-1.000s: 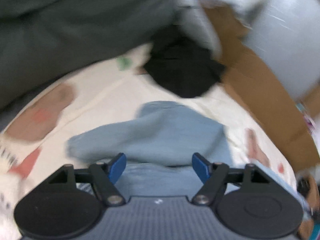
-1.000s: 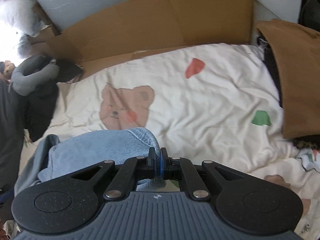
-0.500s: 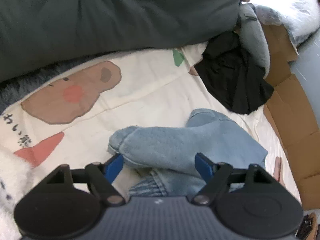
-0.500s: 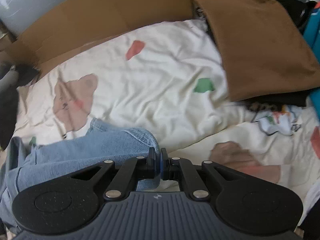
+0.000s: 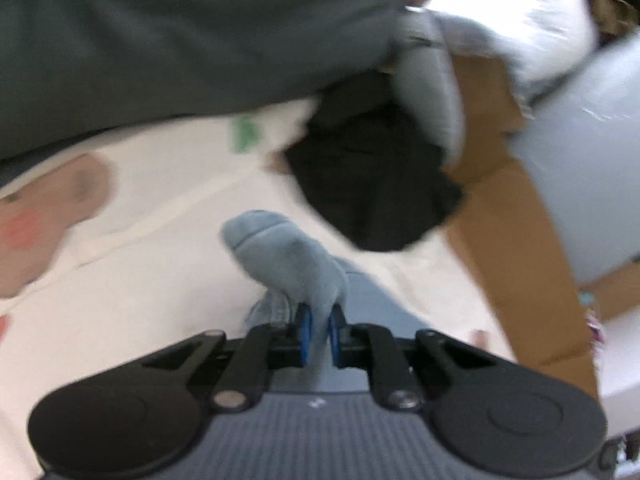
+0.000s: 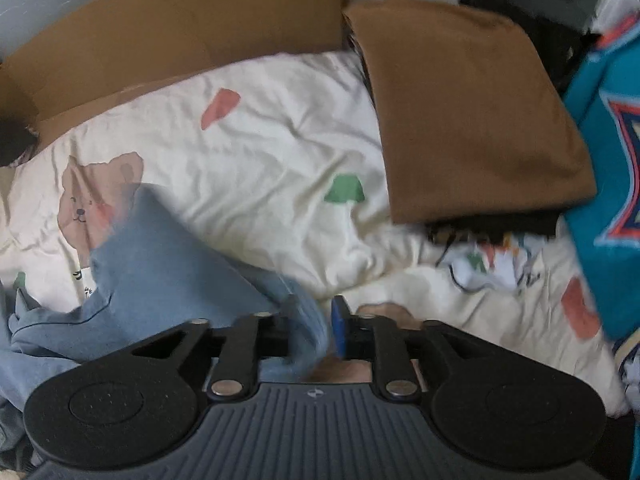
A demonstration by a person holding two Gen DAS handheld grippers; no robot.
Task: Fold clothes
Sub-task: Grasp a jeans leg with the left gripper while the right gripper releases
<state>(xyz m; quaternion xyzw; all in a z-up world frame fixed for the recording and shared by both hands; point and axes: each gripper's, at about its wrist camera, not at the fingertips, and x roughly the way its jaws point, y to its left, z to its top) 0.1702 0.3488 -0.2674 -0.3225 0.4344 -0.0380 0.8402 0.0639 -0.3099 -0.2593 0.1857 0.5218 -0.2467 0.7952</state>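
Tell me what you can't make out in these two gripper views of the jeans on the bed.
- Left wrist view: motion blur smears the jeans pinched in the closing left gripper; which part is unclear.
- Right wrist view: denim between the opening right gripper is blurred; contact unclear.
- Right wrist view: teal garment cut off by the edge.

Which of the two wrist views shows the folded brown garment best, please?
The right wrist view: the folded brown garment lies there in full and fairly sharp, on top of darker clothes beside the cream bear-print bedding. The left wrist view does not show it at all; it faces a black garment and is motion-blurred.
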